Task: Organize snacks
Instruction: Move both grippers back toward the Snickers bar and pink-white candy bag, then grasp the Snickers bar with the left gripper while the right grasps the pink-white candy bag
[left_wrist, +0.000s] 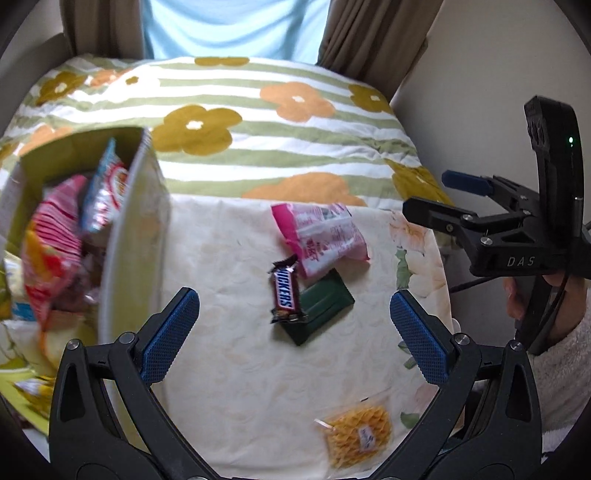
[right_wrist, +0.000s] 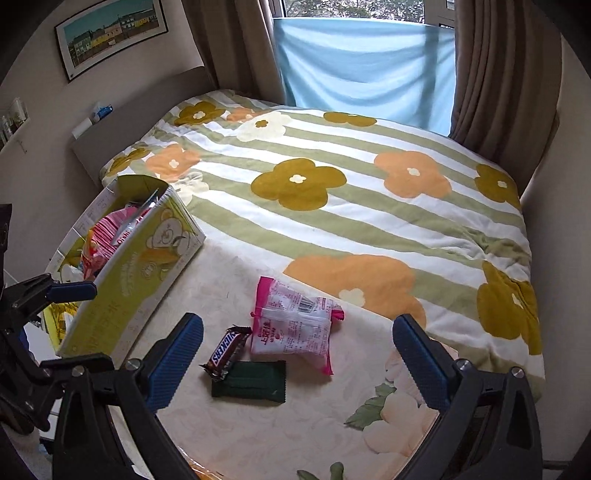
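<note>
- Both claws, left gripper (left_wrist: 294, 334) and right gripper (right_wrist: 298, 356), read spread apart, empty, on my feed.
- Brown Snickers bar (left_wrist: 284, 294) overlaps dark green wrapped packet (left_wrist: 320, 308), mid cream floral cloth (left_wrist: 229, 369).

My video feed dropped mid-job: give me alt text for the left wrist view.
The open left gripper hovers over a cream cloth holding a Snickers bar, a dark green packet, a pink packet and a yellow snack bag. A snack-filled box stands left; the right gripper is at right.
</note>
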